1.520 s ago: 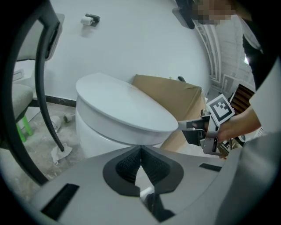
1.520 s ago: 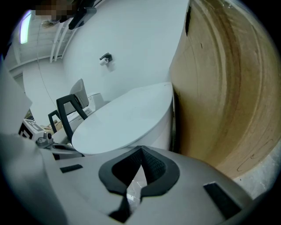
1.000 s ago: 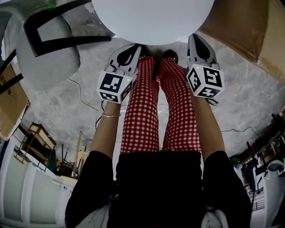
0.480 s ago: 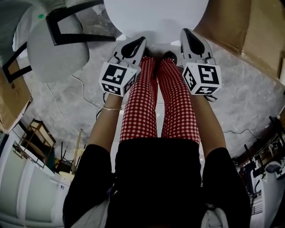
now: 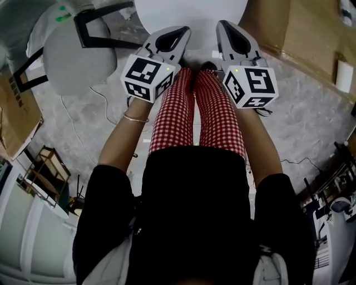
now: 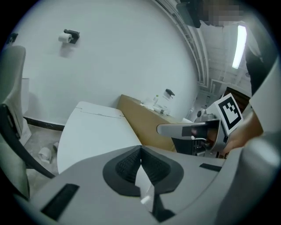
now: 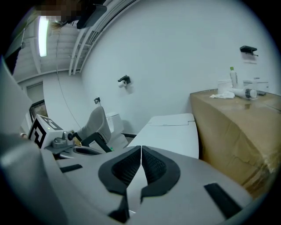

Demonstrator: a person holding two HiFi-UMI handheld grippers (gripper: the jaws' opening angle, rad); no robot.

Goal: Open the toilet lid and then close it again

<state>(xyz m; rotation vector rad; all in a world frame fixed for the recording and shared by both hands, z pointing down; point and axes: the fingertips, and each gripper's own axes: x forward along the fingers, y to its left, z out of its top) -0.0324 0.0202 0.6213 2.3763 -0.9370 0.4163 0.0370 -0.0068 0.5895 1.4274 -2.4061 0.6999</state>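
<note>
The white toilet lid (image 5: 189, 14) lies flat and down at the top of the head view, just ahead of the person's red-checked trouser legs. My left gripper (image 5: 179, 32) and right gripper (image 5: 224, 29) are held side by side over its near edge, not touching it. In the left gripper view the left gripper (image 6: 140, 149) is shut with nothing in it, above the lid (image 6: 94, 132). The right gripper (image 7: 141, 149) is likewise shut and holds nothing, with the lid (image 7: 173, 132) beyond it.
A grey chair with black arms (image 5: 72, 55) stands left of the toilet. A large cardboard box (image 5: 303, 33) stands right of it, with bottles on top (image 7: 239, 91). A second toilet (image 7: 115, 123) is further back. Cables run over the concrete floor (image 5: 83, 128).
Both grippers have moved forward and up in the head view, closer to the lid's near edge. The view has shifted, so less of the lid shows. Both stay shut.
</note>
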